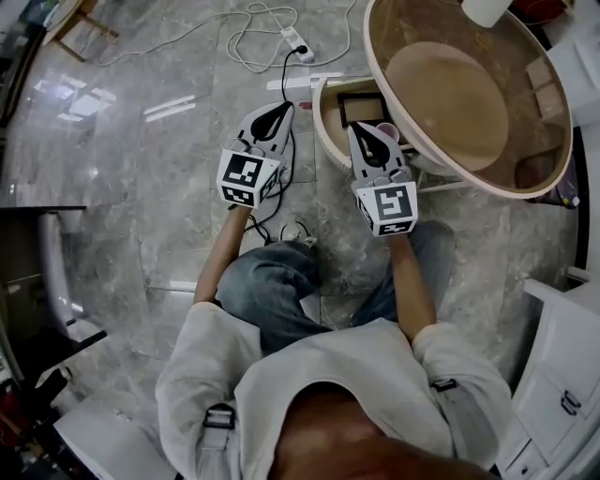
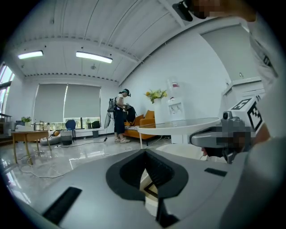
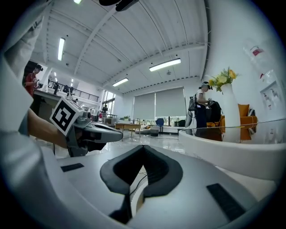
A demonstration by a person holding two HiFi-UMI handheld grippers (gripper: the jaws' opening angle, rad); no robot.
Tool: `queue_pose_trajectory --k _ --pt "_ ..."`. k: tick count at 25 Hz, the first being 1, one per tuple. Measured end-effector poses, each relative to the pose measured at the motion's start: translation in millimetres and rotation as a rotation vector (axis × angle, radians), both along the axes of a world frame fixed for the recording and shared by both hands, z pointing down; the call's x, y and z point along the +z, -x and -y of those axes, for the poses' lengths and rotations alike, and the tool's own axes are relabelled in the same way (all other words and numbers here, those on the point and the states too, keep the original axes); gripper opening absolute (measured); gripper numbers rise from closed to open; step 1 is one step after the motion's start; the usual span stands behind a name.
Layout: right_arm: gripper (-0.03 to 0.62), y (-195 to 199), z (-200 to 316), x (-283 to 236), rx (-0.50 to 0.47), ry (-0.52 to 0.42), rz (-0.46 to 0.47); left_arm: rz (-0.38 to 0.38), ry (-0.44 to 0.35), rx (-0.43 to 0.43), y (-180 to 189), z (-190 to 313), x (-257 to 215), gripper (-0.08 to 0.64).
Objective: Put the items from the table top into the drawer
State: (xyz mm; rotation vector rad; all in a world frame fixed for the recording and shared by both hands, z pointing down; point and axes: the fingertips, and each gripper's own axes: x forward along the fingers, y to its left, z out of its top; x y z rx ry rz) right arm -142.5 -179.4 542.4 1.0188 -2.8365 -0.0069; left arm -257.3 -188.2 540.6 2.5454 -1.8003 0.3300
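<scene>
Two grippers, the left gripper (image 1: 279, 112) and the right gripper (image 1: 366, 136), are held out side by side above the floor (image 1: 141, 187), both pointing roughly level toward the round table (image 1: 375, 70). In the left gripper view the left gripper's jaws are together at the tips, with nothing between them. In the right gripper view the right gripper's jaws also meet at the tips and are empty.

Under the table's glass top the drawer (image 1: 323, 127) stands pulled out, just ahead of the right gripper. It holds a dark frame (image 1: 361, 108) and a pink thing (image 1: 387, 131) that is partly hidden by that gripper. A white vase (image 1: 486, 9) with yellow flowers stands on the table's far edge. The person (image 1: 328, 375) sits low on the floor, and a power strip (image 1: 298, 42) lies beyond the grippers.
</scene>
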Motion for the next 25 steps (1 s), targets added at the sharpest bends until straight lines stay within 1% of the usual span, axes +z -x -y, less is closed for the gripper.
queue_pose_trajectory --k 4,11,25 --pt "0.023 -5.4 -0.3 2.6 0.002 0.004 0.000 -0.031 0.014 -0.015 -3.0 -0.3 4.8 0.014" --pt "0.023 -9.7 -2.6 7.4 0.007 0.007 -0.009 0.020 0.018 0.006 -11.9 -2.2 8.6 0.014" --pt "0.023 -20.1 -4.0 16.3 0.026 0.024 -0.022 0.027 0.043 0.016 -15.3 -3.8 16.6 0.014"
